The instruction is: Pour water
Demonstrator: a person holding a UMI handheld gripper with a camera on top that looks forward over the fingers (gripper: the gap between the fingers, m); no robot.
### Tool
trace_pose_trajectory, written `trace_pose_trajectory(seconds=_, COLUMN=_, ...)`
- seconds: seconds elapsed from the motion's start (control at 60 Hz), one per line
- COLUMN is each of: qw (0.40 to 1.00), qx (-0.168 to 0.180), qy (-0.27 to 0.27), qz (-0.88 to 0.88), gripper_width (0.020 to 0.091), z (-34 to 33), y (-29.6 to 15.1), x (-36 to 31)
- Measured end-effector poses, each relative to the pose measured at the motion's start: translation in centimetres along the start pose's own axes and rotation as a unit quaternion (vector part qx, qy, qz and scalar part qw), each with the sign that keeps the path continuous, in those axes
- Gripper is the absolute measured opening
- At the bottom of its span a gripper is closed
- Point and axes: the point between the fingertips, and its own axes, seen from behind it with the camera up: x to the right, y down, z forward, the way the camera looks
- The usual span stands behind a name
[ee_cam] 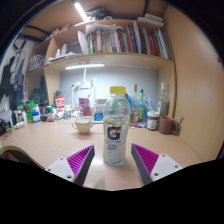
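Gripper view shows a Gatorade bottle point(116, 128) standing upright on a wooden desk point(40, 140). The bottle is seen between the two fingers of the gripper point(113, 160), close to the camera. It has a white cap and a label with a big G, and clear liquid can be seen inside. The jaws are spread apart. A gap is seen on each side of the bottle, so nothing is squeezed yet. The bottle is held up by the desk alone.

A white cup point(82, 124) is seen farther back and a bit to the left. It may be the place where the water is meant to go, but that cannot be told for sure. More bottles and jars are lined up along the far edge of the desk. Books are stacked on a shelf point(120, 40) high above them.

The grabbing step seems to be in hand. Next, the fingers would need to be closed on both sides of the bottle. Whether the cap is screwed on tight cannot be told.
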Motion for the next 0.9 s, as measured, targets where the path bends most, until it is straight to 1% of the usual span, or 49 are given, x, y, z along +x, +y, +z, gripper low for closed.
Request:
trace_pose_trajectory(seconds=0.117, qw=1.0, qx=-0.004, qy=0.008, qz=-0.013, gripper_width=0.0818, z=3.1, y=0.6, x=1.1)
trace_pose_trajectory(seconds=0.25, qw=1.0, qx=0.01, qy=0.015, qz=0.003, gripper_width=0.0818, z=5.4, y=-0.3, x=1.6)
trace_pose_trajectory(seconds=0.317, qw=1.0, qx=0.021, qy=0.017, qz=0.006, gripper_width=0.0809, z=6.6, y=-1.3, x=1.8)
trace_pose_trajectory(seconds=0.333, qw=1.0, qx=0.024, qy=0.018, qz=0.007, gripper_width=0.0817, z=6.9, y=-1.5, x=1.8)
trace_pose_trajectory(seconds=0.4, qw=0.999, qx=0.04, qy=0.022, qz=0.007, gripper_width=0.0814, z=8.4, y=-2.8, x=2.4)
trace_pose_trajectory(seconds=0.483, qw=0.999, qx=0.044, qy=0.026, qz=0.004, gripper_width=0.0805, z=9.7, y=-3.2, x=2.3)
trace_pose_trajectory(seconds=0.533, qw=0.999, qx=0.048, qy=0.022, qz=0.0, gripper_width=0.0771, z=10.6, y=-3.3, x=2.0)
trace_pose_trajectory(seconds=0.55, qw=0.999, qx=0.049, qy=0.019, qz=-0.001, gripper_width=0.0745, z=10.8, y=-3.4, x=1.9)
trace_pose_trajectory(seconds=0.6, qw=0.999, qx=0.052, qy=0.01, qz=0.0, gripper_width=0.0585, z=11.6, y=-3.5, x=1.6)
trace_pose_trajectory(seconds=0.633, qw=0.998, qx=0.056, qy=0.013, qz=0.004, gripper_width=0.0586, z=11.8, y=-3.5, x=1.6)
trace_pose_trajectory(seconds=0.717, qw=0.997, qx=0.073, qy=0.026, qz=0.012, gripper_width=0.0543, z=12.1, y=-4.1, x=2.2)
trace_pose_trajectory(seconds=0.733, qw=0.997, qx=0.073, qy=0.028, qz=0.019, gripper_width=0.054, z=12.2, y=-4.0, x=2.2)
trace_pose_trajectory(seconds=0.817, qw=0.997, qx=0.07, qy=0.022, qz=0.021, gripper_width=0.0485, z=12.6, y=-4.0, x=2.0)
trace_pose_trajectory(seconds=0.85, qw=0.997, qx=0.07, qy=0.024, qz=0.021, gripper_width=0.0481, z=12.8, y=-3.9, x=1.8)
trace_pose_trajectory(seconds=0.867, qw=0.997, qx=0.068, qy=0.023, qz=0.02, gripper_width=0.0466, z=12.9, y=-3.9, x=1.8)
trace_pose_trajectory(seconds=0.9, qw=0.997, qx=0.065, qy=0.023, qz=0.019, gripper_width=0.0466, z=13.2, y=-4.0, x=1.9)
